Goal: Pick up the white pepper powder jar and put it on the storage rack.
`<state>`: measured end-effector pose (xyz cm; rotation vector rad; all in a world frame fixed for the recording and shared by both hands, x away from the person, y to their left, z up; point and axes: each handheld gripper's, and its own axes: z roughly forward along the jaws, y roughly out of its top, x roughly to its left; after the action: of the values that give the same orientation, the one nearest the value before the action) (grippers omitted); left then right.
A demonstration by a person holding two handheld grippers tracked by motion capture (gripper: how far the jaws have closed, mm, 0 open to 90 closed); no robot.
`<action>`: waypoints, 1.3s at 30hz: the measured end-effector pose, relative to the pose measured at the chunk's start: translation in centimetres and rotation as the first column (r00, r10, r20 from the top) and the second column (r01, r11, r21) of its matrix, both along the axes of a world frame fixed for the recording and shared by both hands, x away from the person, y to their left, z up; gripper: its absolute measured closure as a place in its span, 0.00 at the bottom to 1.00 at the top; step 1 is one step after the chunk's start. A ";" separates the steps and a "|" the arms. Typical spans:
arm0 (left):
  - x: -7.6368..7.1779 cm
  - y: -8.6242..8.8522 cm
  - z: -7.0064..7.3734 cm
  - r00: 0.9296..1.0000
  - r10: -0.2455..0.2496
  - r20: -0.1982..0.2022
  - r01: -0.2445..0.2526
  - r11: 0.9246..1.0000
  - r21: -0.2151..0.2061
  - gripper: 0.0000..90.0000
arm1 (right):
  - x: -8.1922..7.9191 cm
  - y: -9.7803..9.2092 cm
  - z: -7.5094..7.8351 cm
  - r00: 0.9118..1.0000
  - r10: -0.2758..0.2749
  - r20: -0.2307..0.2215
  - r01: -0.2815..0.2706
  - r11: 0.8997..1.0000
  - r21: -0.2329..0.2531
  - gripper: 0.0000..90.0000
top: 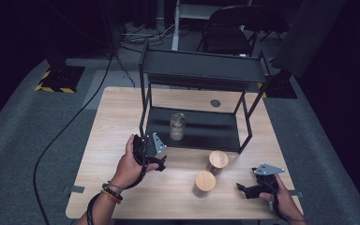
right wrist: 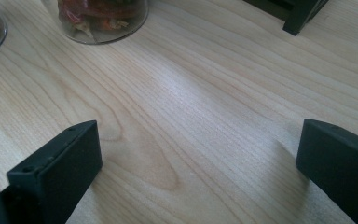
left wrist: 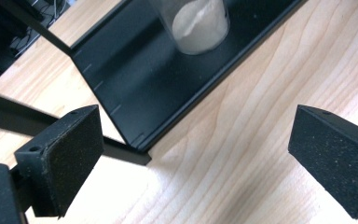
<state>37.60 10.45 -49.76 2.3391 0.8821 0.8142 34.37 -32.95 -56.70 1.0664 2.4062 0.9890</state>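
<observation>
left gripper fingers spread, empty, near the shelf jar; right gripper likewise. approach level, centre fingers before closing.

Top edge slices off the jar on the shelf in the left gripper view; its lid is out of frame. In the right gripper view, two jars show bases alone, contents blurry.

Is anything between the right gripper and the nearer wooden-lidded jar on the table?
Nothing visible. The right gripper sits open just right of the nearer jar, with bare table between them. The second lidded jar stands farther back, beside the shelf, off that line.
</observation>
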 end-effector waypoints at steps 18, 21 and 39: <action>-1.8 2.0 -3.1 0.999 0.002 -0.034 -0.002 1.000 -0.002 0.03 | 0.0 0.0 0.0 1.000 0.000 0.000 0.000 1.000 0.000 0.00; -2.2 2.4 -3.5 0.999 0.006 -0.039 -0.006 1.000 -0.001 0.03 | 0.0 0.0 0.0 1.000 0.000 0.000 0.000 1.000 0.000 0.00; -3.9 5.3 -5.6 0.996 0.051 -0.079 -0.056 0.997 -0.057 0.03 | 0.0 0.0 0.0 1.000 0.000 0.000 0.000 1.000 0.000 0.00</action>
<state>33.72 15.72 -55.33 2.3173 0.9916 0.7129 34.37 -32.95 -56.70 1.0663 2.4062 0.9891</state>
